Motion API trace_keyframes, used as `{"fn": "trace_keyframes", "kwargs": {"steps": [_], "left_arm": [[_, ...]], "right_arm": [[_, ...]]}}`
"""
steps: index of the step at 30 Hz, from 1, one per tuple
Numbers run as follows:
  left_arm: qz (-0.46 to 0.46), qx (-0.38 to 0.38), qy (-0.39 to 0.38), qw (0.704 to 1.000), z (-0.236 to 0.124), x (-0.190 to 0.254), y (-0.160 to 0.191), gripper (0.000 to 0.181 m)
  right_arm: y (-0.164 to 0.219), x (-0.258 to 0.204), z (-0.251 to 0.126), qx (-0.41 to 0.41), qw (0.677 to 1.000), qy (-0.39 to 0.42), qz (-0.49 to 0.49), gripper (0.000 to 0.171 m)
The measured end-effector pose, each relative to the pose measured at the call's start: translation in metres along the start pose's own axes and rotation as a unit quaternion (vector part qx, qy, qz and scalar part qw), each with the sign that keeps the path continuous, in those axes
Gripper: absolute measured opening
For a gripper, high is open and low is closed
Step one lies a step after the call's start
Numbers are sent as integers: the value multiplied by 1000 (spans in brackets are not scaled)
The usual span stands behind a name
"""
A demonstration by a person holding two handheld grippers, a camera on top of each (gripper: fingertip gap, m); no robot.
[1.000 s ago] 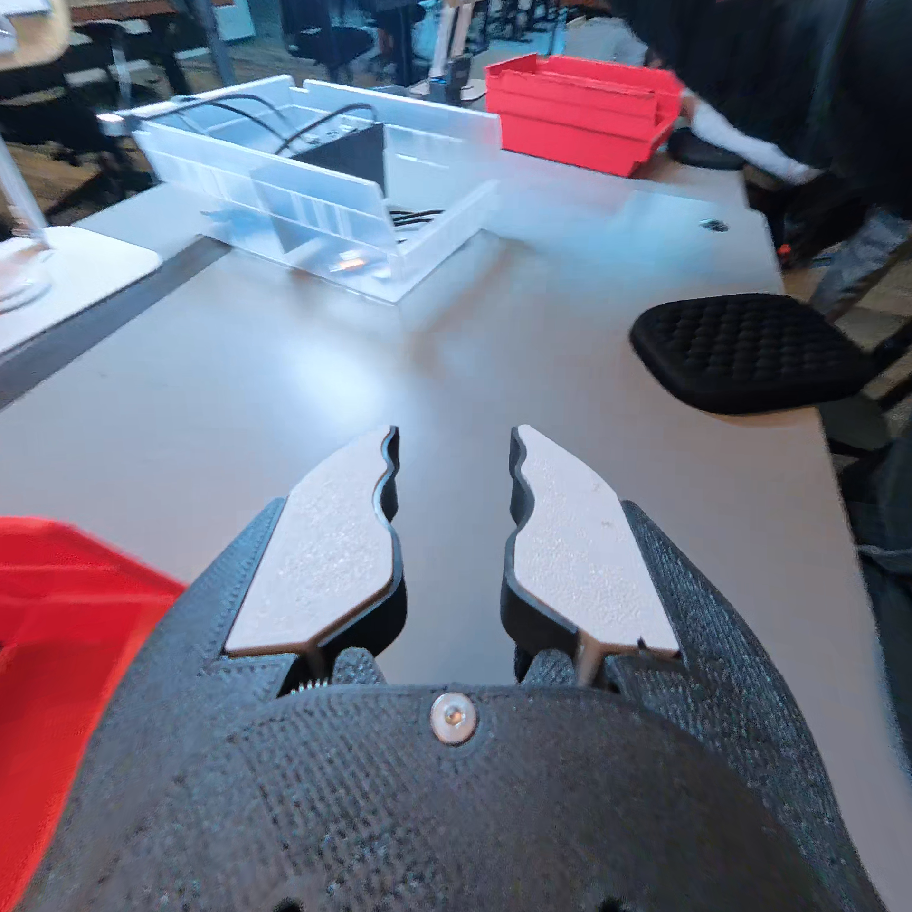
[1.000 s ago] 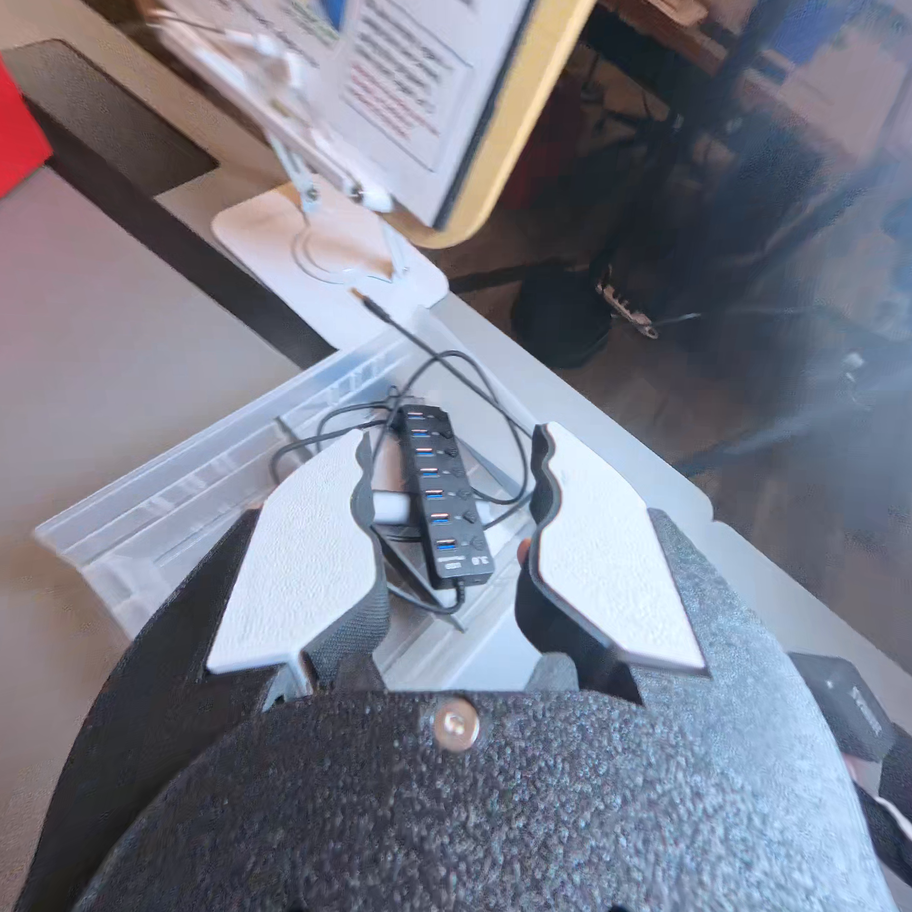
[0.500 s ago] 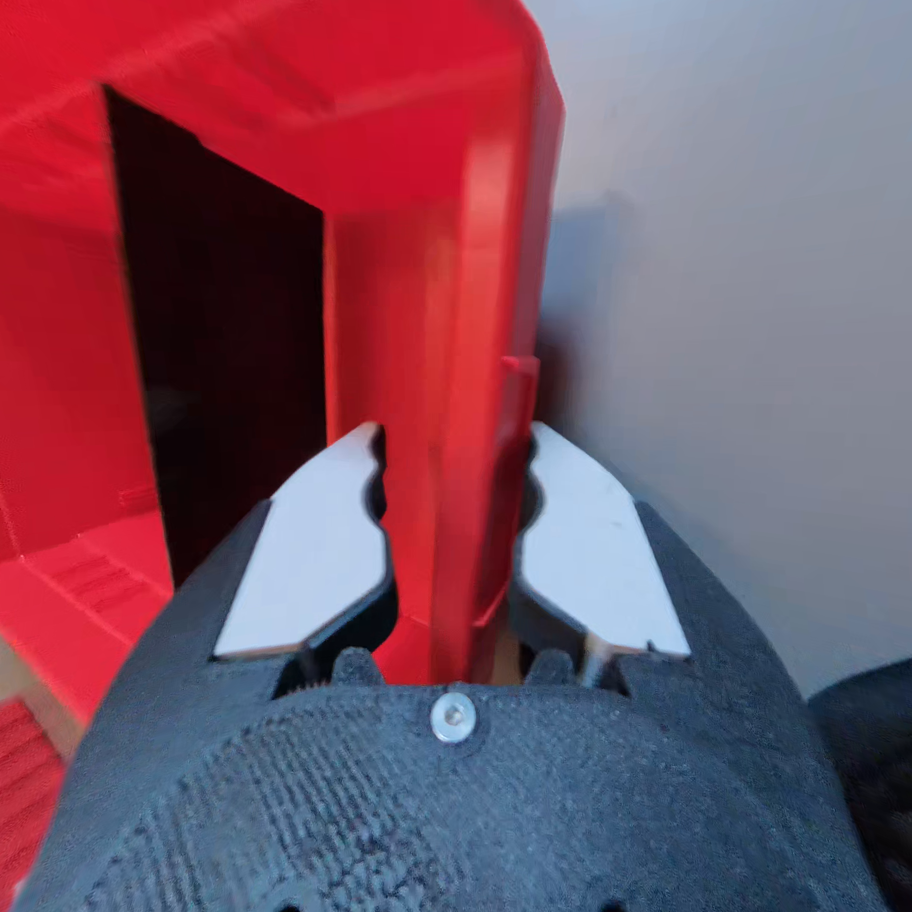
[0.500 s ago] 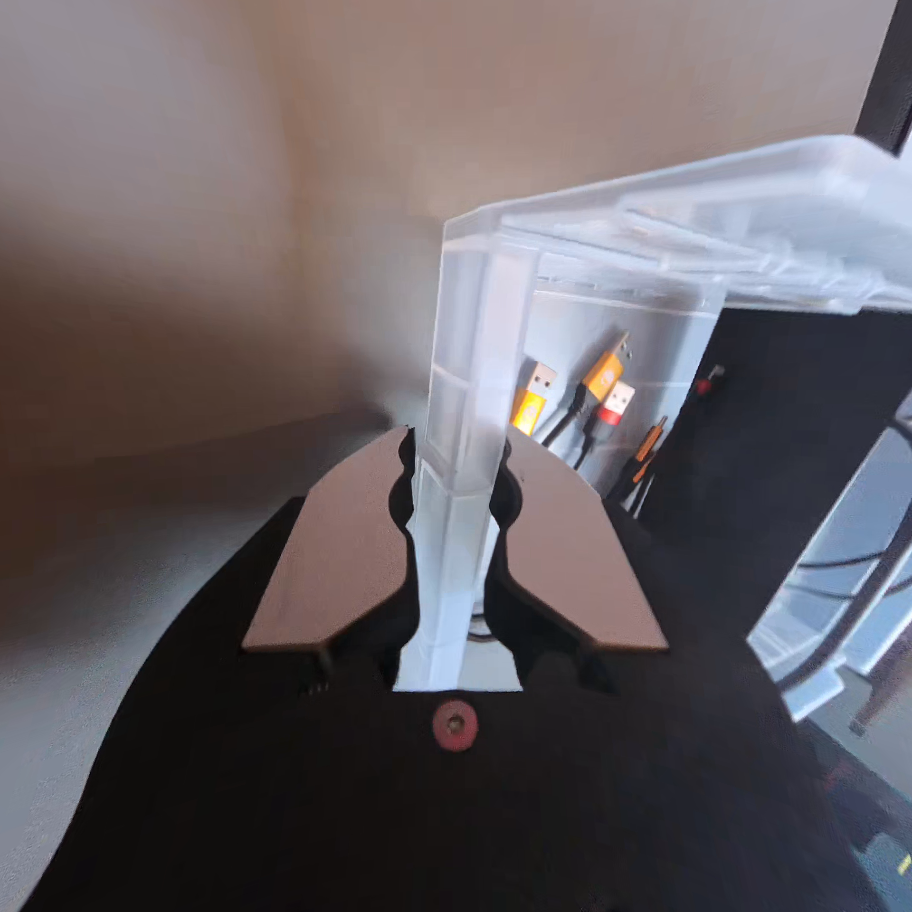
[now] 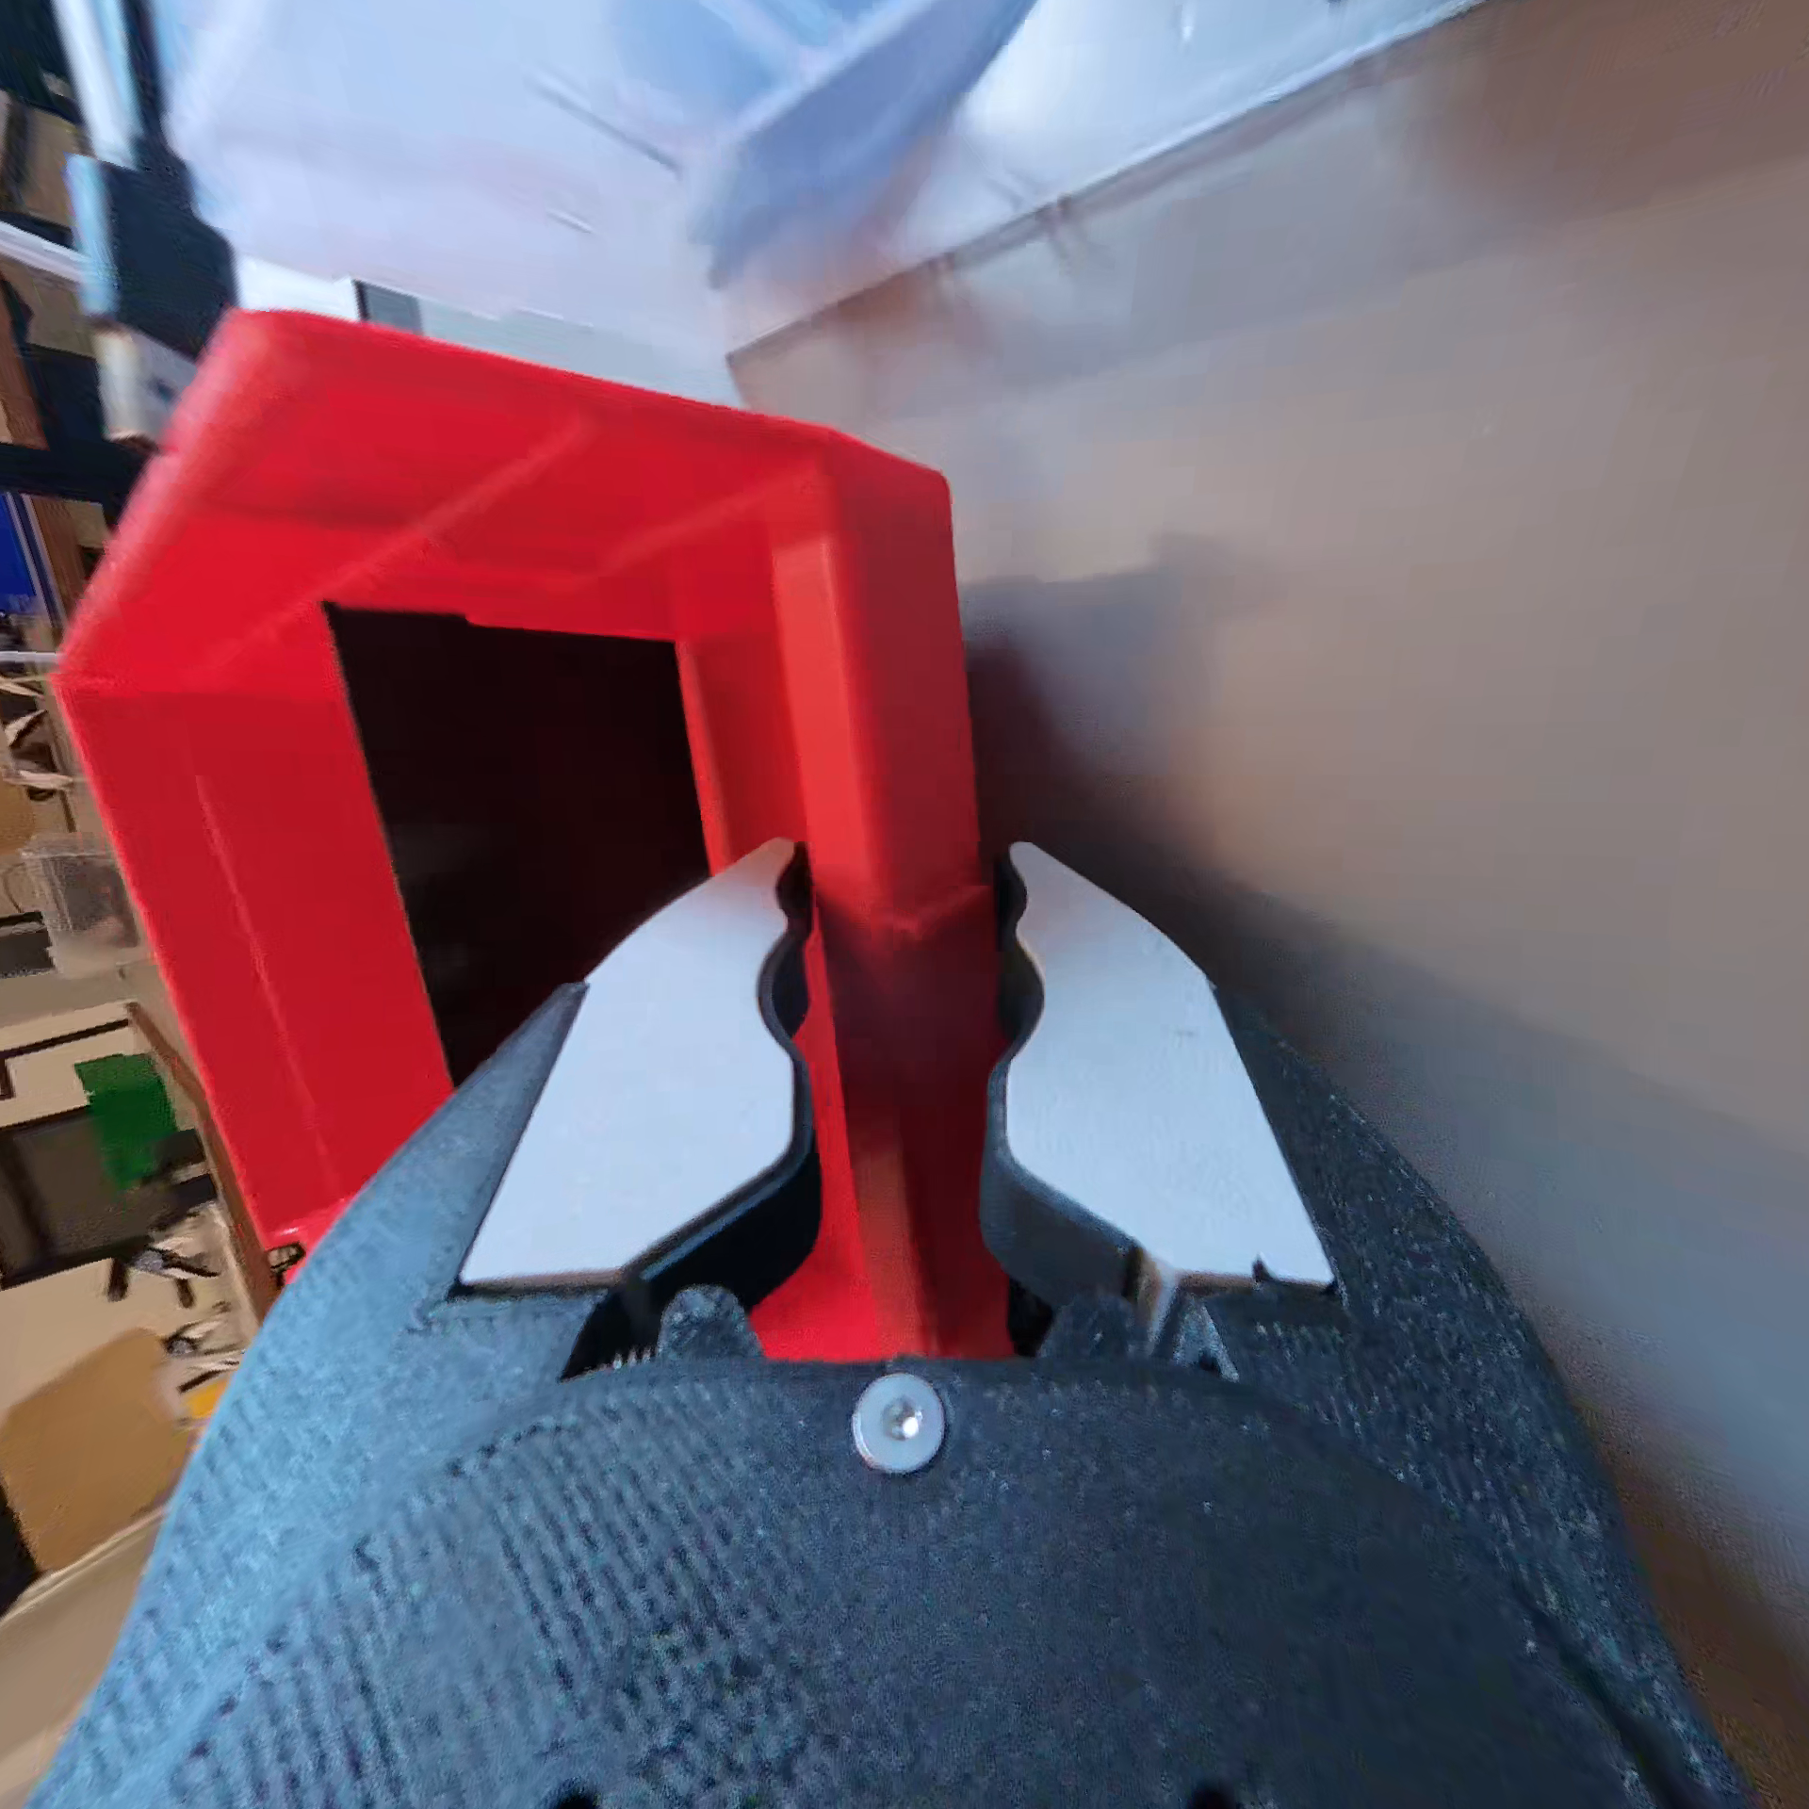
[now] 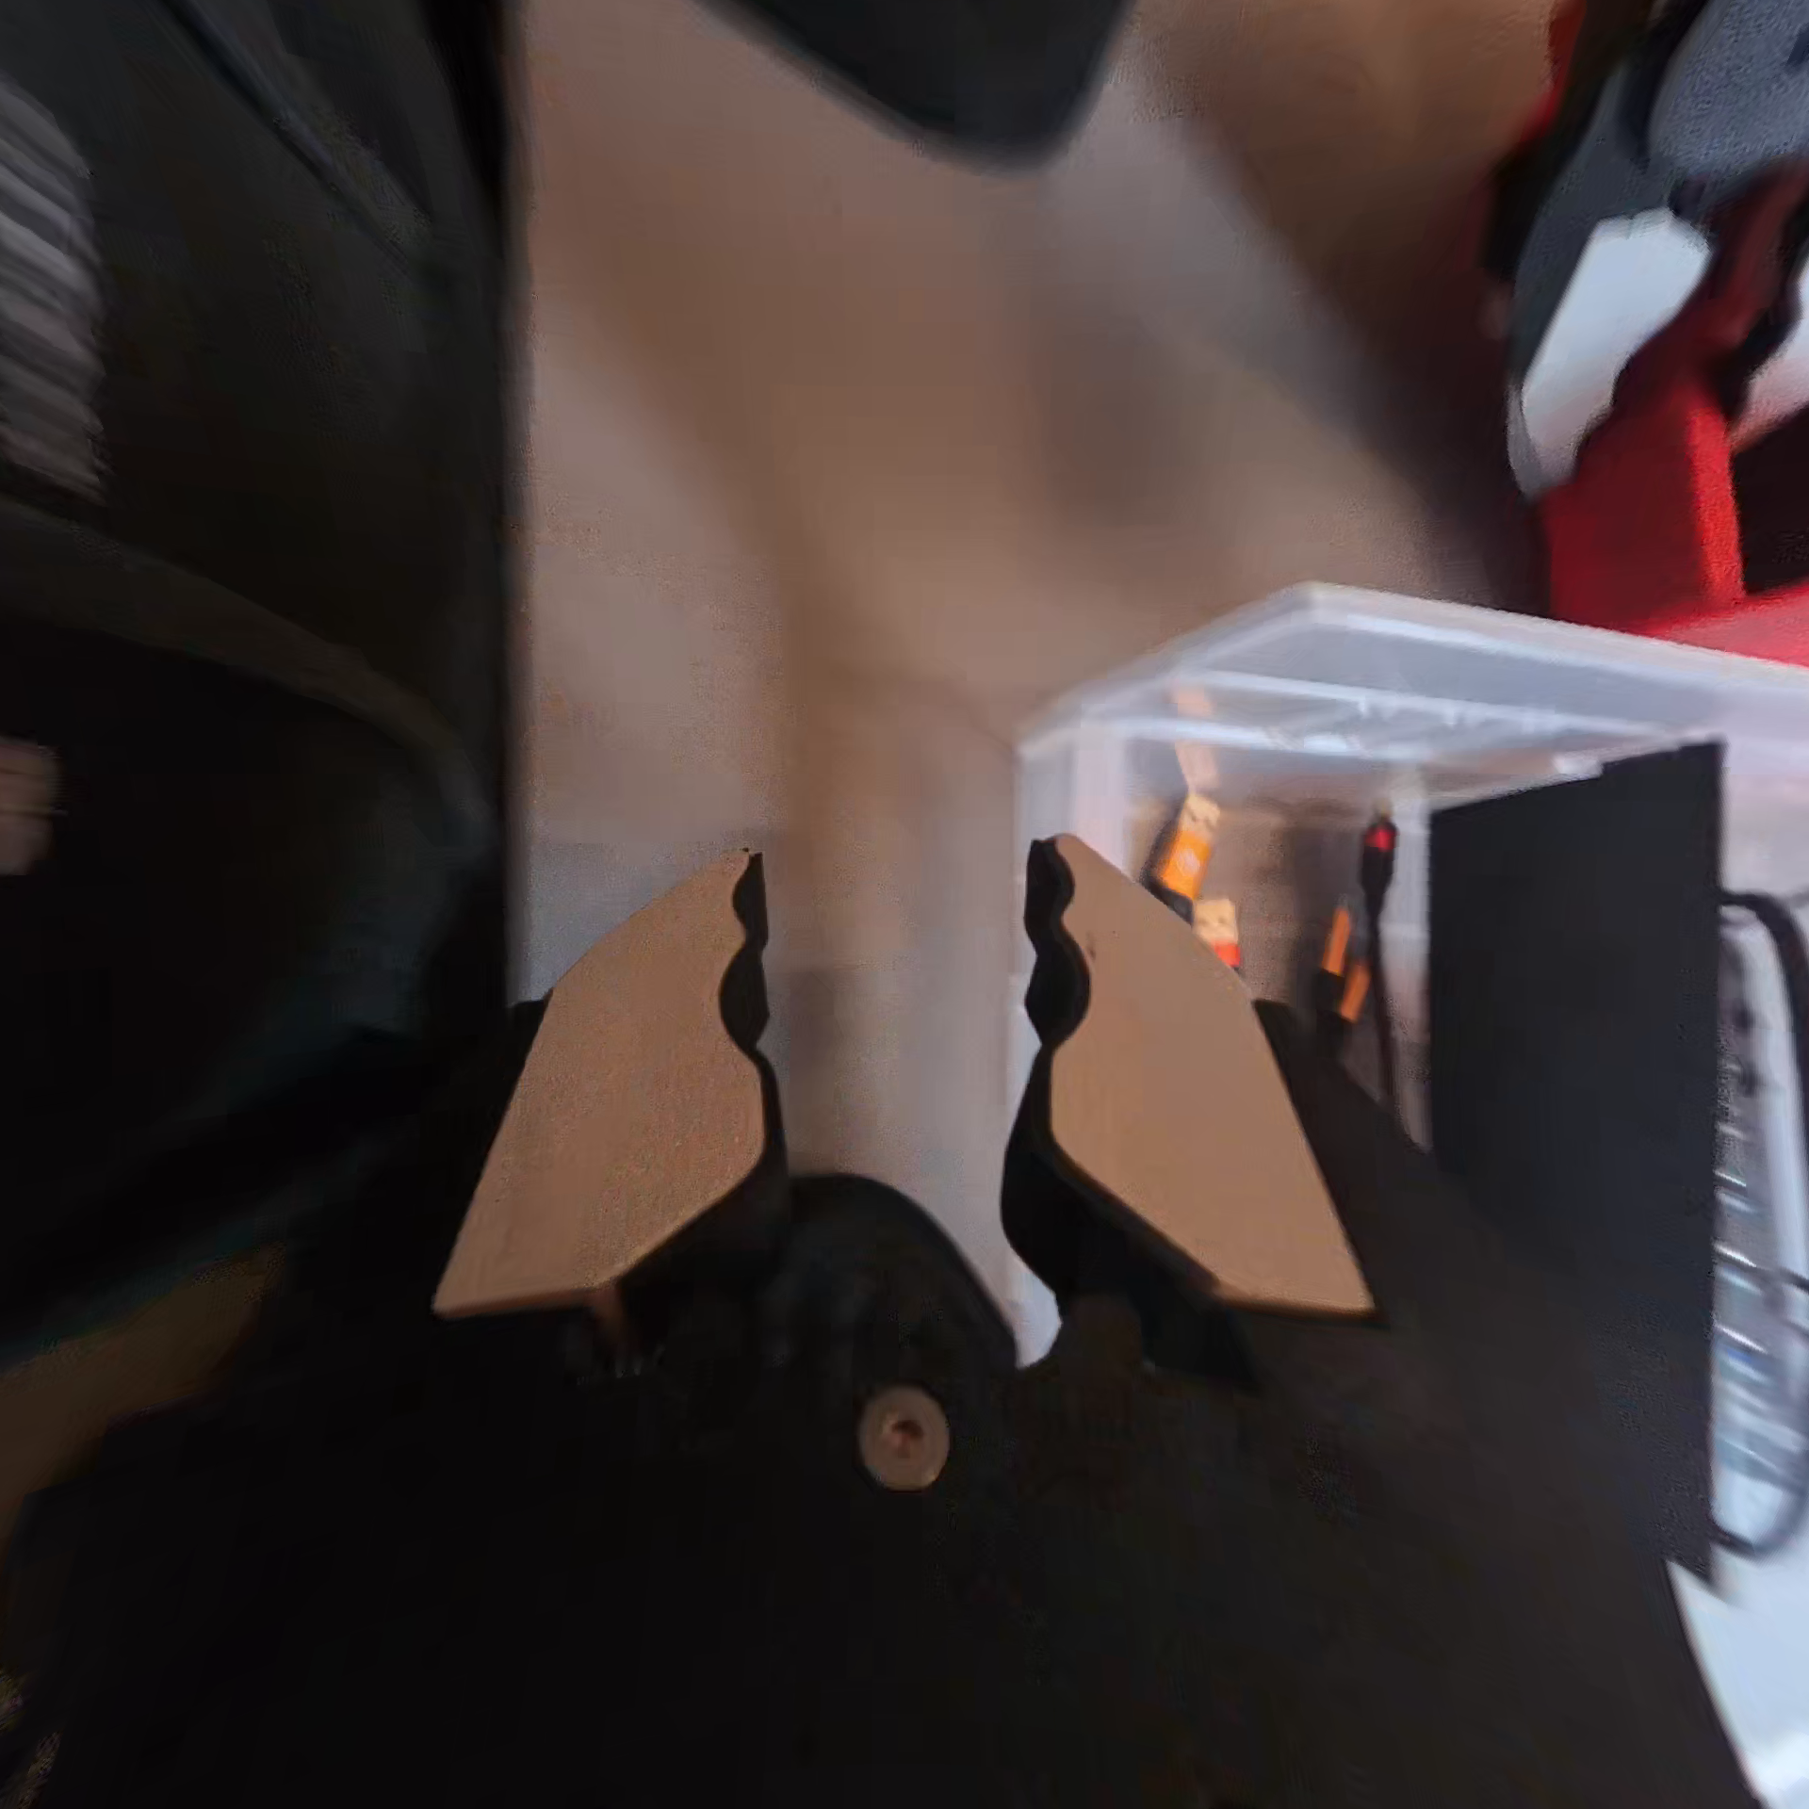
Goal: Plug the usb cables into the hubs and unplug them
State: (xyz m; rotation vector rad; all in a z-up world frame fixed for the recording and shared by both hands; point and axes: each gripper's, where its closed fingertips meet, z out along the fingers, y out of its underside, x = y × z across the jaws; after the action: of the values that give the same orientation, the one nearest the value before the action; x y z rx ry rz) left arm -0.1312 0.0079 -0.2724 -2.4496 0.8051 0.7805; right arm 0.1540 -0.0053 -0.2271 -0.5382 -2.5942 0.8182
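You are gripping a wall of the red bin (image 5: 548, 548) with your left claw (image 5: 905, 861); the two fingers are pinching the corner post from either side, so keep that squeeze even and move the bin slowly, or the smooth plastic may slip out. Your right claw (image 6: 893, 866) is standing wide and holding nothing, just beside the clear plastic tray (image 6: 1370, 675).

The usb cables (image 6: 1189, 861), with orange and red plugs, are lying inside that tray, behind its near wall. A black divider (image 6: 1576, 1126) is standing further to the right, and thin black cords are trailing beyond it; the hubs themselves cannot be made out here. No cable is plugged or even picked up, so judging by this the task is only being set up. Once the bin is settled, bring the right claw over the tray wall and take one plug by its housing, not by the cord.

The bench (image 5: 1419, 783) is showing as a plain, pale, matte surface under both containers. In the left wrist view, cluttered shelving and cardboard are blurring past at the left edge.
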Motion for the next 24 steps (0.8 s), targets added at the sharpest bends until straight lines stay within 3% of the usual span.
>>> {"fn": "trace_keyframes", "kwargs": {"steps": [3, 5, 7, 10, 13, 15, 17, 20, 24], "left_arm": [[-52, 44, 0, 998, -18, -2, -9, 41], [-102, 92, 5, 990, -41, 0, -22, 43], [-180, 163, 27, 970, -69, 8, -42, 45], [-316, 273, 105, 903, -109, 34, -80, 47], [-429, 314, 175, 829, -129, 68, -110, 51], [-486, 313, 199, 791, -129, 90, -131, 53], [-510, 298, 171, 788, -115, 101, -147, 59], [-515, 256, 70, 815, -83, 99, -157, 44], [-440, 226, -59, 867, -78, 71, -143, 24]], "right_arm": [[-17, 0, -49, 112, 990, 29, 79, 50], [-3, 27, -80, 149, 972, 117, 137, 49], [29, 61, -108, 162, 934, 233, 216, 48], [93, 86, -129, 137, 867, 349, 327, 59], [132, 82, -107, 119, 840, 344, 403, 71], [141, 79, -82, 119, 833, 317, 437, 70], [149, 83, -67, 101, 827, 329, 444, 51], [152, 96, -76, 48, 821, 419, 386, 13], [130, 98, -92, 50, 816, 483, 313, 10]]}}
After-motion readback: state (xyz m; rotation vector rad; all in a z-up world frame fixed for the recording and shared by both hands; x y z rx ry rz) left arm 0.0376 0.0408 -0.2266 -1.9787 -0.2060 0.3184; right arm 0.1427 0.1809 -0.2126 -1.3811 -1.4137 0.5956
